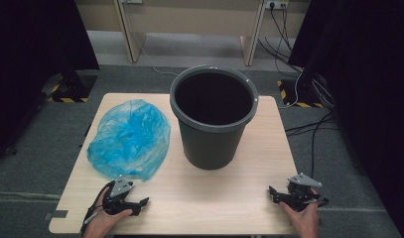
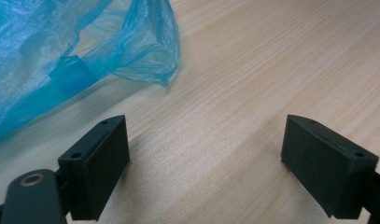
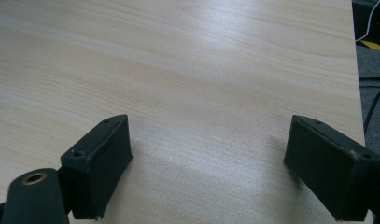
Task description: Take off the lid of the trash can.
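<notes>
Crumpled translucent blue plastic bag (image 1: pixel 128 137), creased and puffed up, lying on left half of light wood desk (image 1: pixel 209 193), just beside dark grey ribbed bin (image 1: pixel 213 119). Left hand-held gripper (image 1: pixel 140 202) near bag's front edge, jaws wide apart, holding nothing. Right hand-held gripper (image 1: pixel 275 194) at desk's near right corner, likewise wide open and empty.

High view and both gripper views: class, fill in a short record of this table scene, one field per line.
Surface: light wooden table
Centre: dark grey waste bin, upright, open top
Left of bin: crumpled blue plastic bag, apart from the bin
Left tool: open, holds nothing, near the bag's front edge
Right tool: open, holds nothing, over bare wood at the front right
</notes>
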A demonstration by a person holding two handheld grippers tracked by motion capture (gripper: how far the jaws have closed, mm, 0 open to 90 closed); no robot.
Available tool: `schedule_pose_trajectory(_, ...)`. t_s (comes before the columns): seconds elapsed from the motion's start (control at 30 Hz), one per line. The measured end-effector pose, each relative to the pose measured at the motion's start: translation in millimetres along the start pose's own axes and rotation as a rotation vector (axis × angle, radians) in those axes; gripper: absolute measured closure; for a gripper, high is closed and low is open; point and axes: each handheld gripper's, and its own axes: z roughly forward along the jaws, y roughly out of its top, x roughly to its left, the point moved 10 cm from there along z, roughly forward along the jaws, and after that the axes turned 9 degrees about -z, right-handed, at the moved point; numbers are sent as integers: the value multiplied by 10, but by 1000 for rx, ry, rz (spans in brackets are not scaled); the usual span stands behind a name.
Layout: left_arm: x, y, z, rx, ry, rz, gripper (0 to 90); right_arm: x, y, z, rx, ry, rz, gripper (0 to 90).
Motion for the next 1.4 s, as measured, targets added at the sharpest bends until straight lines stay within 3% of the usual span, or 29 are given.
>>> schedule_pose_trajectory(0.2, 0, -1, -2, 1, 0, 0, 142, 9, 6, 1, -3, 1, 0, 154)
schedule_pose_trajectory(0.3, 1, -1, -1, 1, 1, 0, 143, 14, 29, 0, -19, 27, 16, 175)
schedule_pose_trajectory(0.5, 2, 0, -1, 1, 2, -1, 142, -41, 192, -70, -55, 35, 16, 196)
schedule_pose_trajectory(0.7, 7, 1, -1, -1, 5, -3, 142, -148, 508, -109, -87, 27, 25, 197)
schedule_pose_trajectory(1.03, 7, 2, -1, -1, 5, -4, 143, -366, 1009, 241, -78, 29, 27, 211)
schedule_pose_trajectory(1.13, 7, 1, -1, -1, 5, -4, 143, -443, 1168, 300, -78, 35, 51, 210)
schedule_pose_trajectory(1.4, 7, 0, -2, 0, 5, -3, 143, -579, 1761, 277, -120, 67, 70, 210)
